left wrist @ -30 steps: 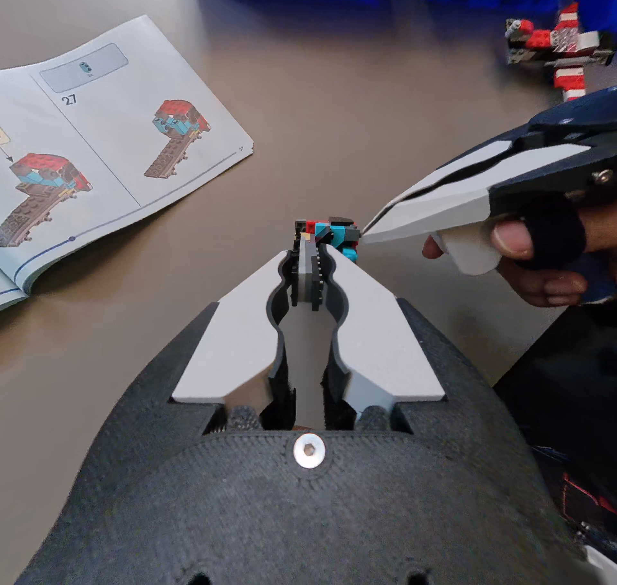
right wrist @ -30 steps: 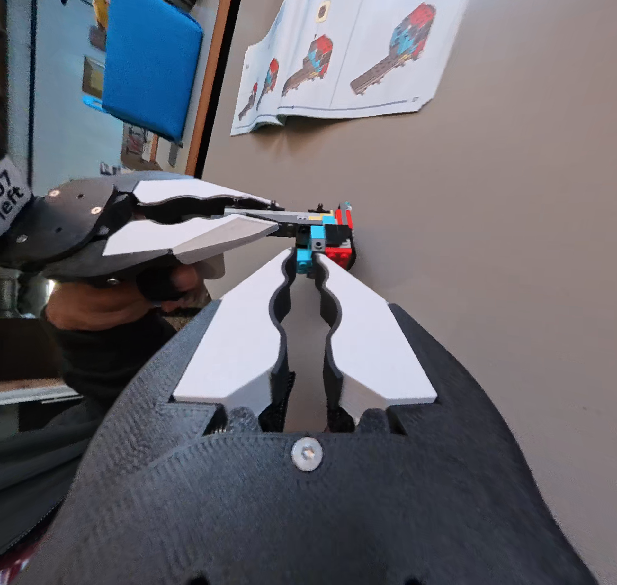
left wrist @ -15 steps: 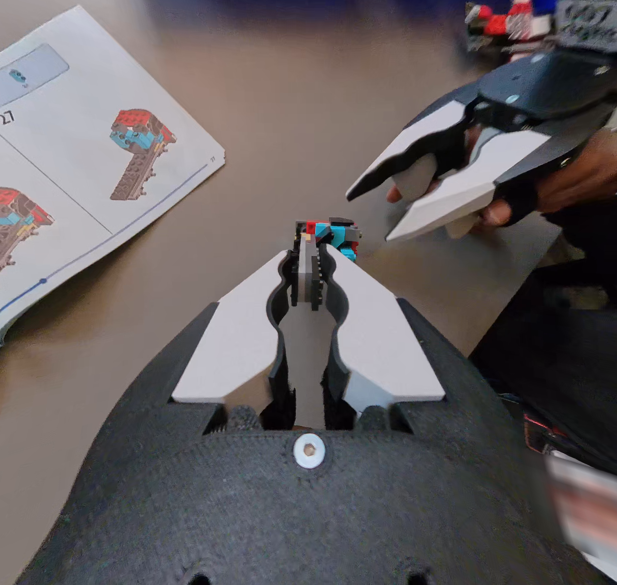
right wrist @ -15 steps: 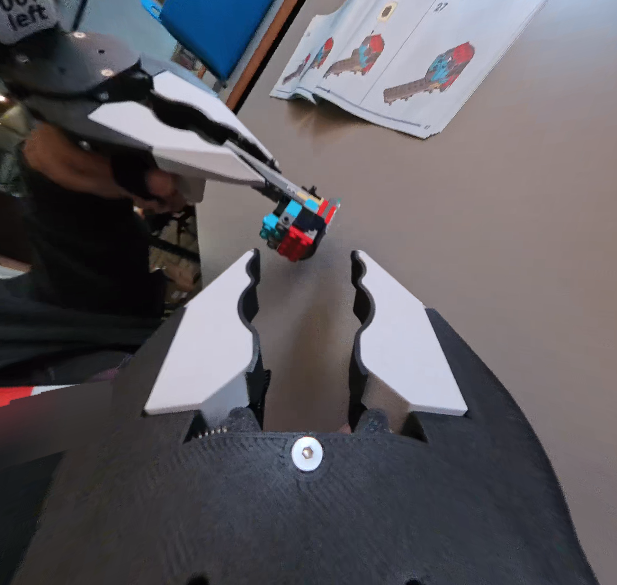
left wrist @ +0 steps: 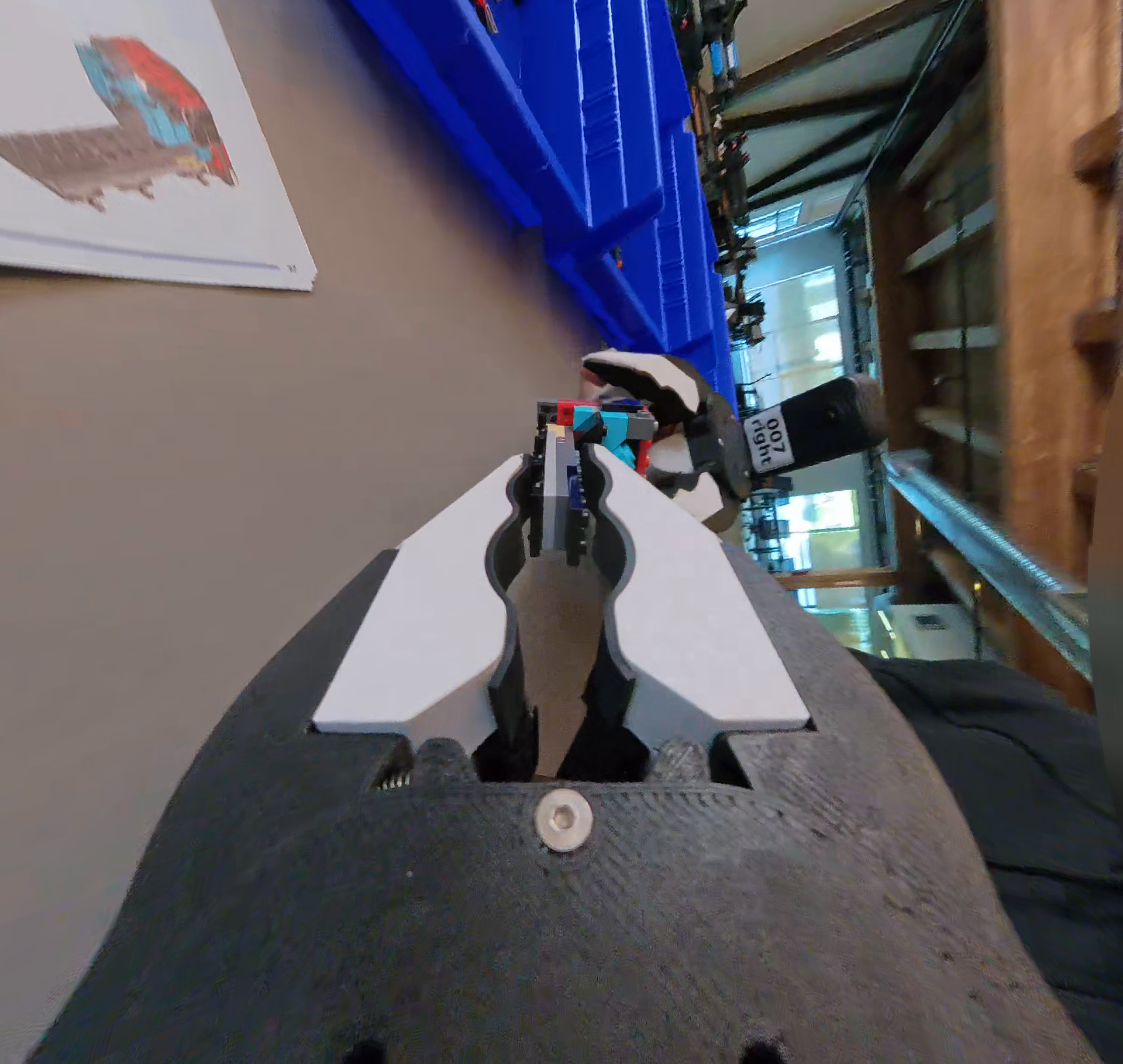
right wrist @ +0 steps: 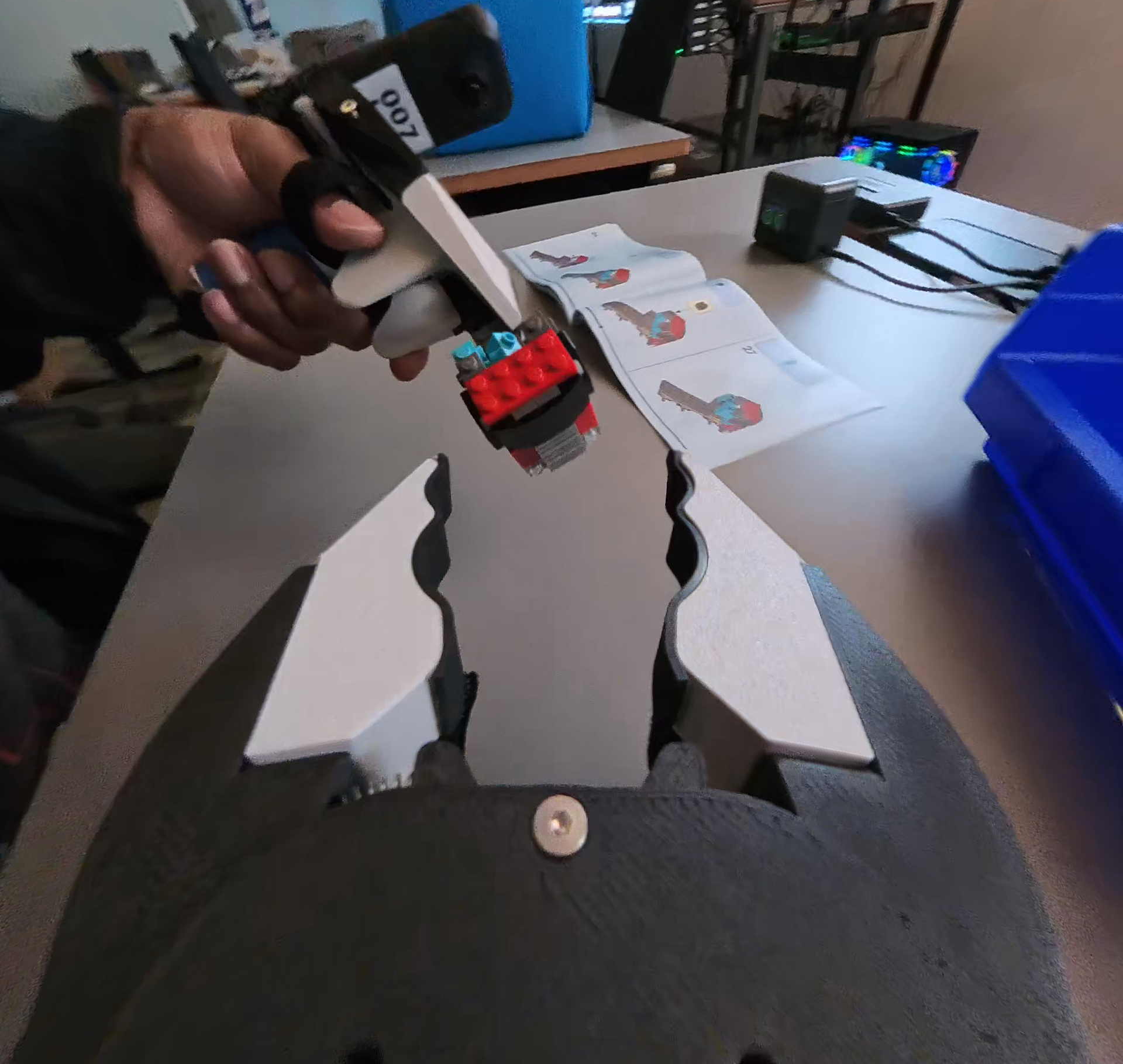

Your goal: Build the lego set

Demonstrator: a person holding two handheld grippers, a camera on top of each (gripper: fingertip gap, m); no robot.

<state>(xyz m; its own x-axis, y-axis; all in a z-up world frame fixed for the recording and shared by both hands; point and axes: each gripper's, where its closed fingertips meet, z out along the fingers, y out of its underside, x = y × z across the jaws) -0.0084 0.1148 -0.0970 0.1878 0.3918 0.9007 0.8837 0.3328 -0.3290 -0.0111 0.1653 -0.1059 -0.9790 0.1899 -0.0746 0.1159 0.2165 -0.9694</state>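
Labels: each gripper's camera housing bore a white printed sticker; the open instruction booklet point(right wrist: 680, 330) lay on the table point(right wrist: 547, 579).
Left gripper point(left wrist: 559, 463): tilted downward, pinching the lego model point(right wrist: 525, 390) above the table.
Right gripper point(right wrist: 556, 463): spread wide, empty, just short of the model.
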